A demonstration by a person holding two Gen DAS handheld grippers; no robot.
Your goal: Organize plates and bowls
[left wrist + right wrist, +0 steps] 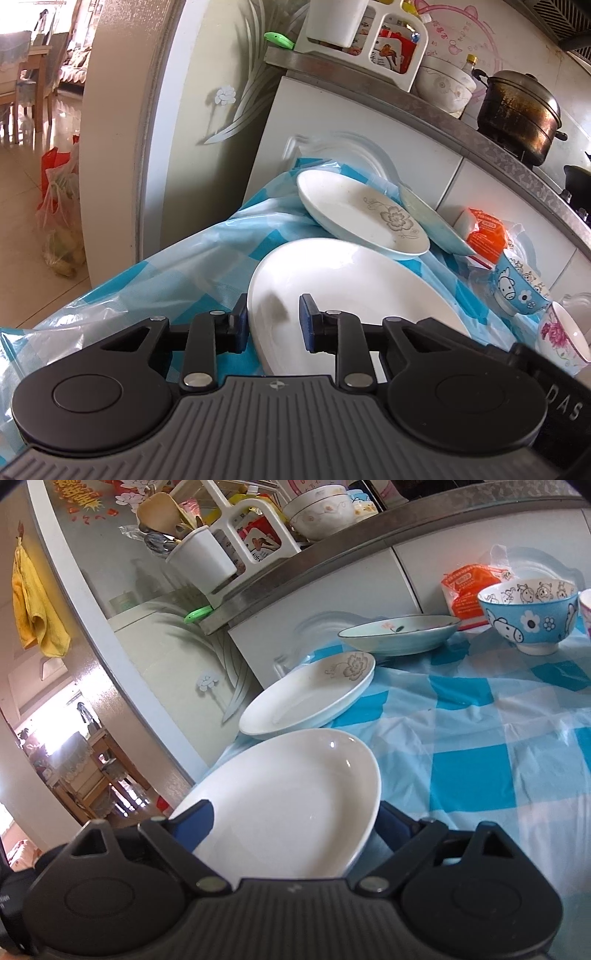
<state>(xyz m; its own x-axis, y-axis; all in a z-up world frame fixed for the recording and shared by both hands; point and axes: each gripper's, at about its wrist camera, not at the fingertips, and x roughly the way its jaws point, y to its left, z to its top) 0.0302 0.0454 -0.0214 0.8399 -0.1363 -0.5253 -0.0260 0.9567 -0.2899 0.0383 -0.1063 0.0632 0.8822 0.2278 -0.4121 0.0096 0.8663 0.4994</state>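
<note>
A large plain white plate (354,291) (288,797) lies on the blue checked tablecloth (480,746). My left gripper (273,325) is open, its blue pads (308,321) straddling the plate's near rim. My right gripper (295,827) also has its jaws either side of the same plate, one pad (195,827) above it and the other below; whether it grips is unclear. Beyond lie a white plate with a grey flower (365,214) (314,694), a pale green plate (399,631) (432,221) and a blue cartoon bowl (528,613) (517,291).
A pink-flowered white bowl (561,336) stands at the right. An orange packet (469,590) (484,236) leans on the white cabinet. The counter above holds a utensil holder (207,557), a bowl (321,509) and a dark pot (517,110).
</note>
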